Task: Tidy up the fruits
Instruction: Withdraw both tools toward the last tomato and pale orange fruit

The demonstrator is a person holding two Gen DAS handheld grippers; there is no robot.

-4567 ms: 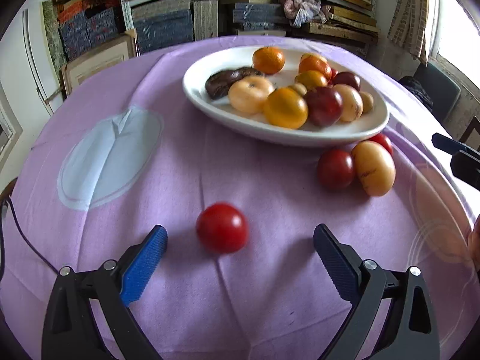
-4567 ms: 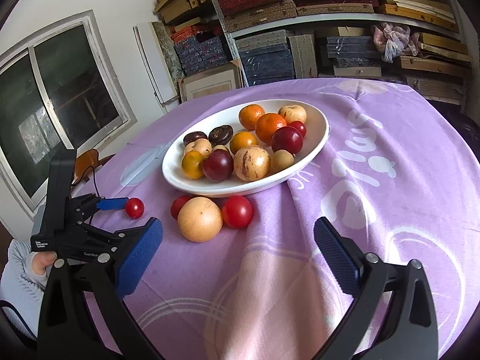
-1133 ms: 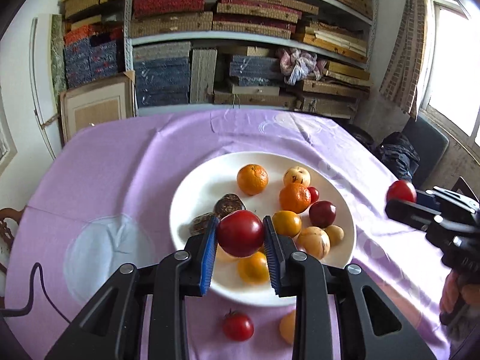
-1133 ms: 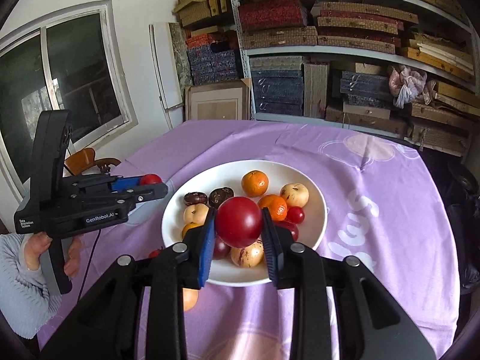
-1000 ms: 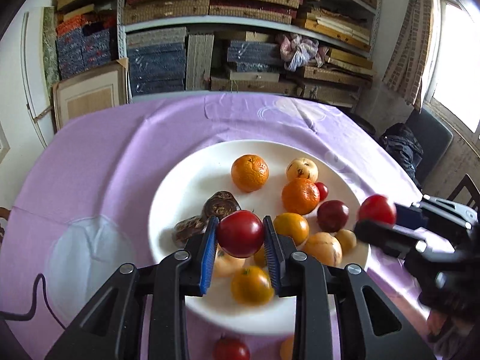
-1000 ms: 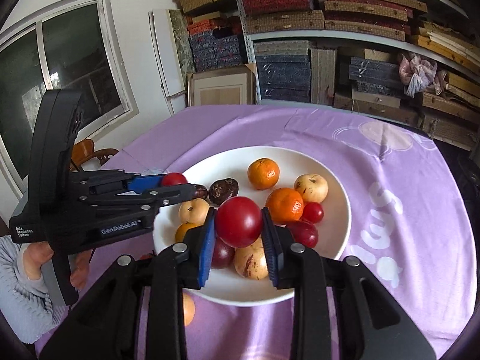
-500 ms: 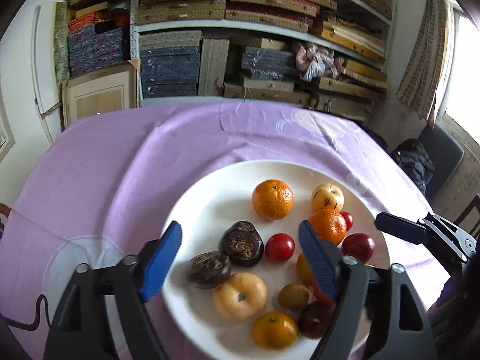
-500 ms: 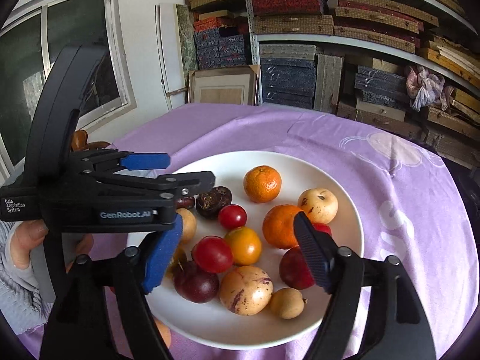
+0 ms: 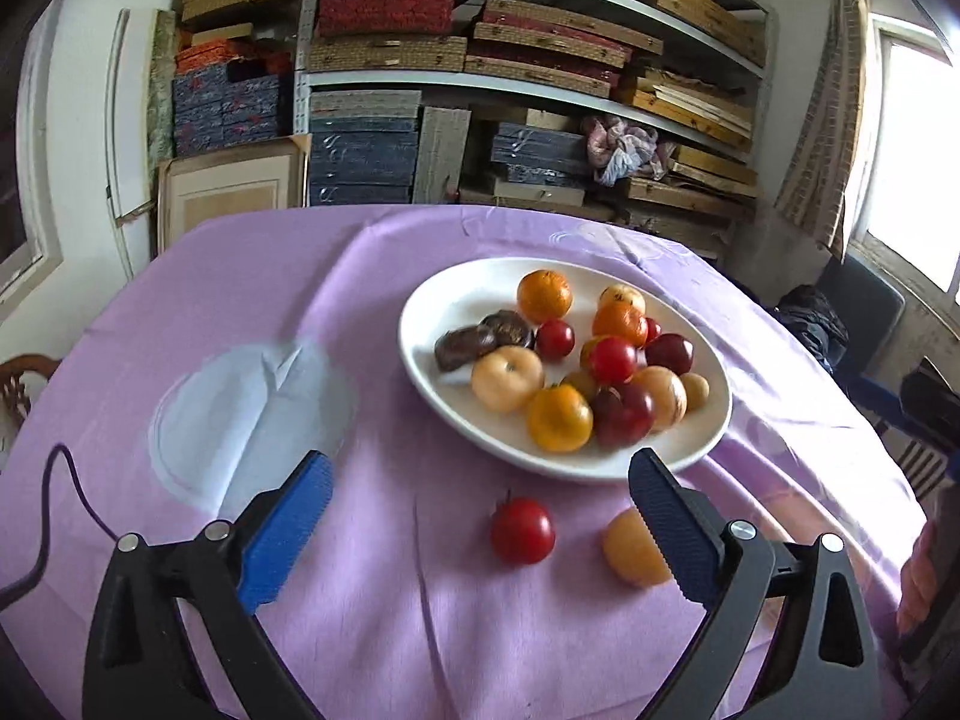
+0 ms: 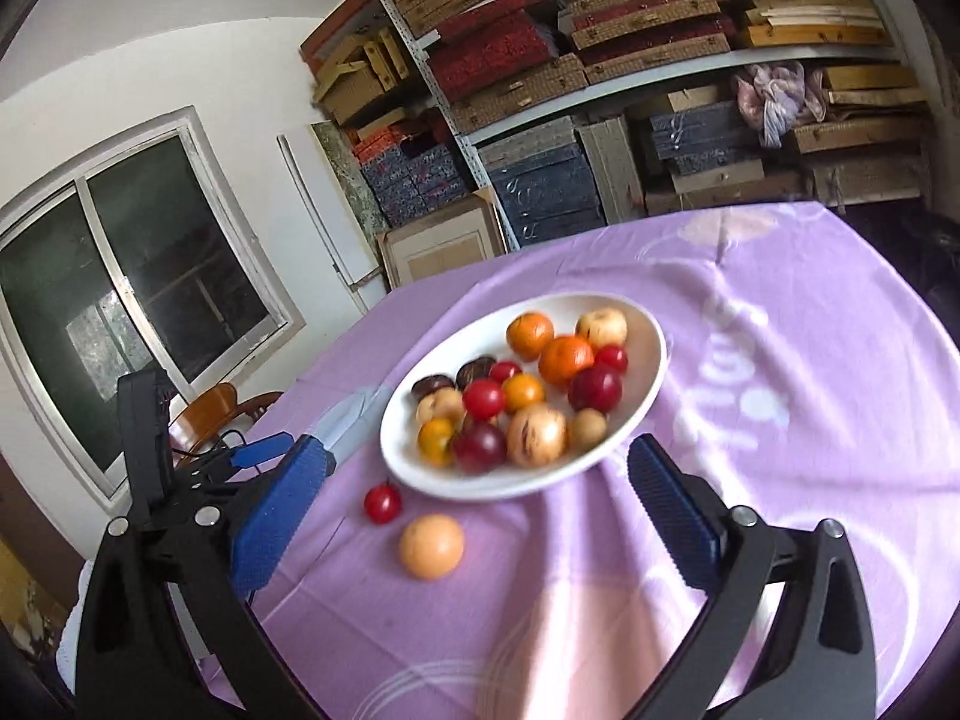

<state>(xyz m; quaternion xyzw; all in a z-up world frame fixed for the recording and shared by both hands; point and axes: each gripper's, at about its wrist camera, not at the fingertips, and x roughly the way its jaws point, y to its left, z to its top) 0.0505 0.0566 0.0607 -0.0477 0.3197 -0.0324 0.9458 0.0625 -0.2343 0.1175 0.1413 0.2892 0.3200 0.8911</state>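
Both the left gripper [image 9: 480, 516] and right gripper [image 10: 477, 483] have just been opening and stand wide, holding nothing. A red tomato [image 9: 522, 530] and a pale orange fruit [image 9: 633, 546] lie on the surface beside the plate [image 9: 420, 324] of fruit.

One plate [image 9: 456, 420] holds about fourteen fruits; two more, a tomato [image 9: 522, 530] and a pale fruit [image 9: 633, 546], lie near it.

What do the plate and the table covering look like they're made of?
Plate: likely glazed ceramic, though it could be melamine; it is white, smooth and faintly glossy. Table covering: thin woven cloth, matte lilac with pale printed shapes, showing fold creases and wrinkles.
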